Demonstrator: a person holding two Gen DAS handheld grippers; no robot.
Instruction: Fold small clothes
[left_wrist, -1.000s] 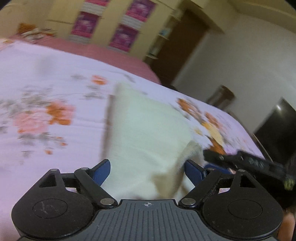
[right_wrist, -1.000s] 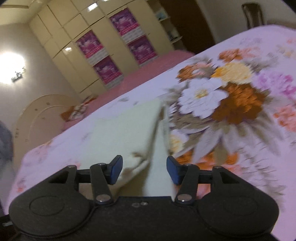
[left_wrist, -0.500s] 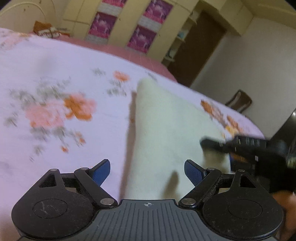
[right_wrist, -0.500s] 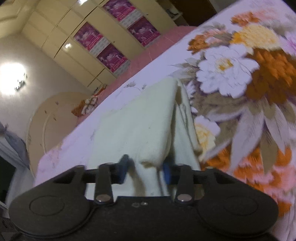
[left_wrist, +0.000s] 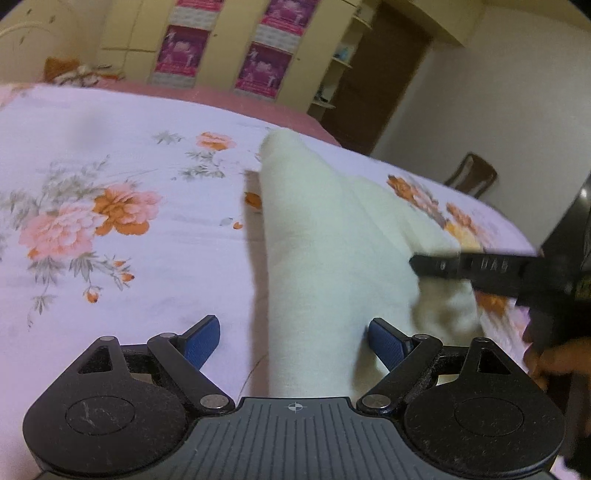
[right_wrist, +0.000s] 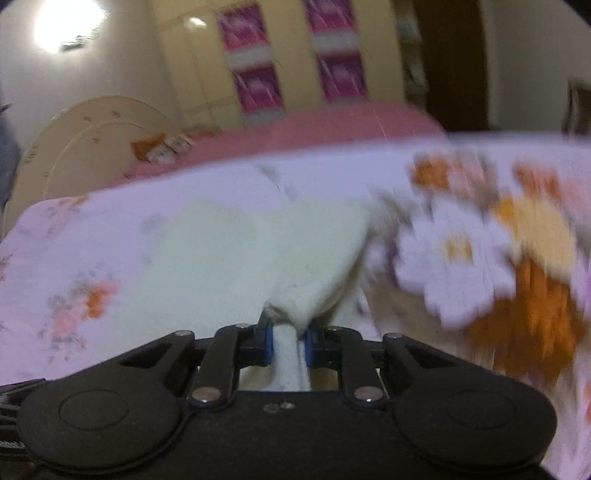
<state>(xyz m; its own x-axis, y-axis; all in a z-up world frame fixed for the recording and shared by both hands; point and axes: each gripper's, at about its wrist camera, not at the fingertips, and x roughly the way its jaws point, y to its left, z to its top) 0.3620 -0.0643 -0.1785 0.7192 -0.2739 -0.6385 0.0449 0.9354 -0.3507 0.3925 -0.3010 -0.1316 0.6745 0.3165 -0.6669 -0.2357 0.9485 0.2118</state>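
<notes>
A cream white small garment (left_wrist: 325, 236) lies on the floral bedsheet (left_wrist: 110, 229), lifted on its right side. My left gripper (left_wrist: 295, 341) is open just above the garment's near end, which runs between its blue pads without being pinched. My right gripper (right_wrist: 288, 341) is shut on a bunched corner of the garment (right_wrist: 295, 266) and holds it raised off the sheet. It also shows in the left wrist view (left_wrist: 465, 264) as a black finger at the garment's right edge.
The bed's pink far edge (left_wrist: 229, 99) runs below cream wardrobes with magenta posters (left_wrist: 258, 70). A rounded headboard (right_wrist: 74, 147) stands at the left, a wooden chair (left_wrist: 471, 173) at the right, and a dark doorway (left_wrist: 376, 74) behind.
My right gripper closed on the garment's corner and lifted it, swinging left. My left gripper stayed open and shifted so the garment now lies between its pads.
</notes>
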